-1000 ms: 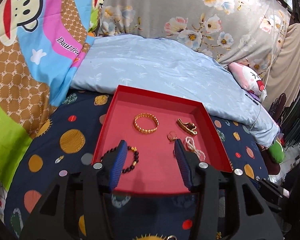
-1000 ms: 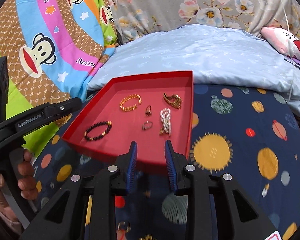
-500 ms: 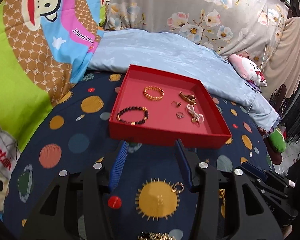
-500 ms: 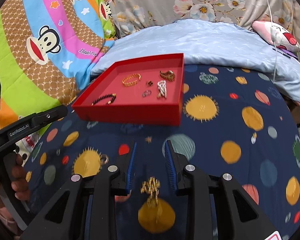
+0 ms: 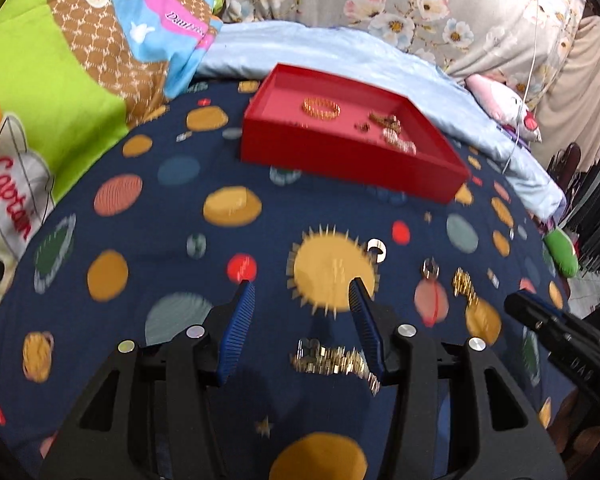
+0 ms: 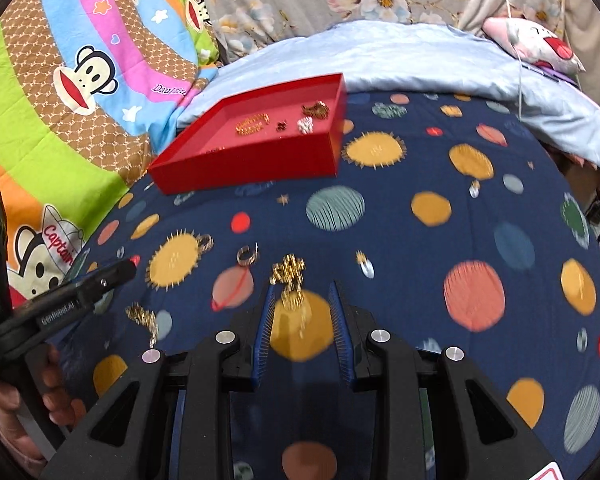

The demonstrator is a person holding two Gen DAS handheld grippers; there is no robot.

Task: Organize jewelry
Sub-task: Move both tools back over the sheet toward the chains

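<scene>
Two grippers hover over a navy planet-print bedspread [image 6: 440, 248], the widest thing in view, and every place below is given relative to the red tray [image 5: 340, 160] resting on it.

The tray lies toward the pillows and already holds a gold bangle [image 5: 321, 108], a pale bead strand [image 5: 398, 142] and some smaller pieces too blurred to name.

Nearer the camera than the tray, loose jewelry lies scattered on the spread. A gold chain [image 5: 334, 362] lies well short of the tray, between the blue pads of the left gripper [image 5: 302, 320], whose jaws stand apart and grip nothing. A second gold chain [image 6: 290, 280] lies just ahead of the right gripper [image 6: 302, 320]; its jaws are narrower but parted, and hold nothing. Beside that chain, toward the tray, sit two small rings [image 6: 247, 255] and [image 6: 205, 243].

Judging from this, the next step is picking up a chain. The risks: soft bedding could give way under a pad, so the jaws pinch cloth along with the links; a chain caught by one loop could slide out on the way to the tray; and the two grippers, working close together, could knock each other or flick a ring away.
</scene>
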